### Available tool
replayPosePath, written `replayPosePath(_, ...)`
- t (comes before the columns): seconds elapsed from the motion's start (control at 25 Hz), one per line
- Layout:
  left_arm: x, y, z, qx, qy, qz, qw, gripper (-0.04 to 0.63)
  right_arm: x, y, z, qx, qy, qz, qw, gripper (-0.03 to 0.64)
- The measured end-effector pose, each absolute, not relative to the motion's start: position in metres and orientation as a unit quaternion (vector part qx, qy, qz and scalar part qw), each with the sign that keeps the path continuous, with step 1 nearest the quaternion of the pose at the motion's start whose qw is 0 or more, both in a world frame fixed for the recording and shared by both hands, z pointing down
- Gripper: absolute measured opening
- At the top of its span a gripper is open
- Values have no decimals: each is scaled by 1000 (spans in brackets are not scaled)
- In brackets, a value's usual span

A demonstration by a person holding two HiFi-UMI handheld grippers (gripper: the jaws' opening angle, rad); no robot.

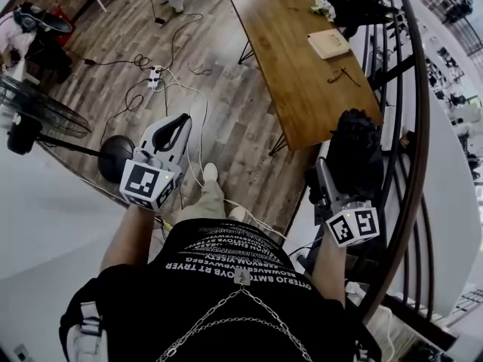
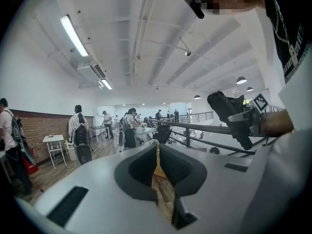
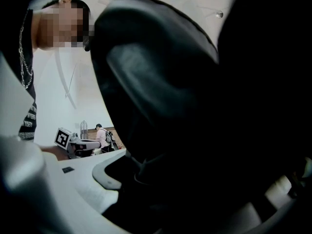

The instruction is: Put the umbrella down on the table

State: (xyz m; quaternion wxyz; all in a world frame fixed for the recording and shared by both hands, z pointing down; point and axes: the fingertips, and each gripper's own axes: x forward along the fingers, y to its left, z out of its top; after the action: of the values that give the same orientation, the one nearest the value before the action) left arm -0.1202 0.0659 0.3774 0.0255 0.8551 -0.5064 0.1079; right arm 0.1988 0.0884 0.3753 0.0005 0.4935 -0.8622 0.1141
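Black umbrella (image 1: 355, 151) clamped in right gripper (image 1: 336, 173) fingers, beside railing (image 1: 419, 127); left gripper (image 1: 184, 119) fingers closed, empty; table (image 1: 298, 74) ahead.

Matt cloth umbrella (image 1: 355, 153), smooth wooden table (image 1: 294, 74)

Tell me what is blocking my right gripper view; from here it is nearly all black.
Observer: In the head view the right gripper is closed on a folded black umbrella, which stands up right in front of your lens.
Operator: Give me the table's position.
Observer: The wooden table lies ahead of the person, beyond both grippers, with a tan book toward its far end.
Operator: Report the left gripper.
Observer: The left gripper holds nothing. Its jaws are together and it is well apart from the umbrella.
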Motion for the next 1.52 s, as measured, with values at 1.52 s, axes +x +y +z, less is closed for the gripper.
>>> replayPosePath(1.52,-245,-169,401,864,-493,98,36,41,60,-147,362,490,-863,126,9,284)
